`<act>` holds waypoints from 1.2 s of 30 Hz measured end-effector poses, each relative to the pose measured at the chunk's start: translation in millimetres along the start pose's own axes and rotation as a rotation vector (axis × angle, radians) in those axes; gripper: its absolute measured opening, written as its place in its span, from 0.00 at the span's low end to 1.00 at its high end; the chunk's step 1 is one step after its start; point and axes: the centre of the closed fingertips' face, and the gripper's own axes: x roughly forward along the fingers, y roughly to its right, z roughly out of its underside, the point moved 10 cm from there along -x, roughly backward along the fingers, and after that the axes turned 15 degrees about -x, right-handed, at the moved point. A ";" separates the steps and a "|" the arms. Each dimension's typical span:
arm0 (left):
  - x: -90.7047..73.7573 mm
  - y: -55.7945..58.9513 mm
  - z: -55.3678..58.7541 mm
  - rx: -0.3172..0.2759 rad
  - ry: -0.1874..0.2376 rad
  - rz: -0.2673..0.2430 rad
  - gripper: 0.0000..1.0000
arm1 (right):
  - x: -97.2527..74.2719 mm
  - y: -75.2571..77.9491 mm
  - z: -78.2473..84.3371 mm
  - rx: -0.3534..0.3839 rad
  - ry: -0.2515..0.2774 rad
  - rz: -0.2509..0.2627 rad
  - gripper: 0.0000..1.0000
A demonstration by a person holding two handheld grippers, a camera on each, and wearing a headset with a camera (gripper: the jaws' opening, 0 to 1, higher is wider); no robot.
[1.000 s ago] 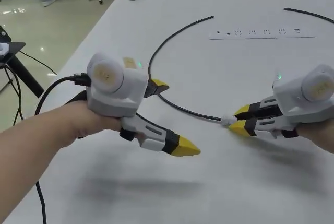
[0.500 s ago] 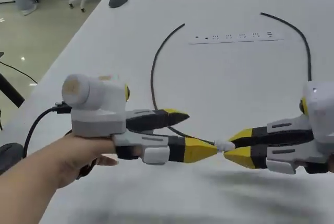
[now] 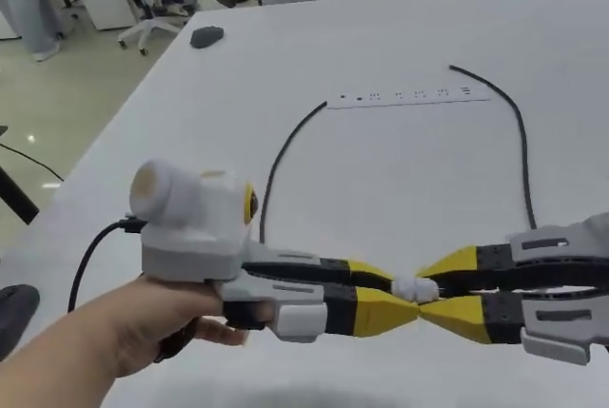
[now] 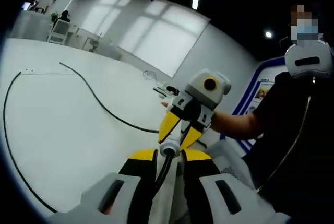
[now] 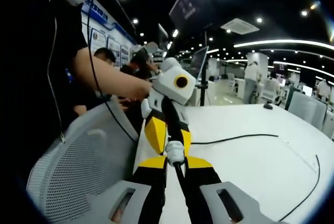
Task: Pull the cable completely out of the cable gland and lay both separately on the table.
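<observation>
The left gripper (image 3: 396,292) has swung in and closed on the thin black cable (image 3: 268,180) just beside the small white cable gland (image 3: 416,287). The right gripper (image 3: 426,290) pinches the gland above the white counter (image 3: 381,180). With the cable still threaded, the pull can likely begin.

gland (image 3: 414,287): small, white, ribbed, held clear above worktop (image 3: 400,180), cable not pulled out | cable (image 3: 523,165): thin, black, threaded through gland, leaving it on both sides; two long tails curving across worktop, free ends well apart
</observation>
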 end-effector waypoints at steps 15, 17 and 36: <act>7.4 4.5 5.3 -0.071 0.072 0.099 0.15 | -10.2 -2.9 -4.3 -0.009 0.019 -0.018 0.07; 7.7 4.5 5.3 -0.060 0.069 0.097 0.15 | -9.7 -2.6 -3.9 -0.010 0.018 -0.022 0.07; 6.1 8.5 4.3 0.245 0.075 0.063 0.14 | -9.3 6.2 20.3 0.617 0.199 -0.193 0.08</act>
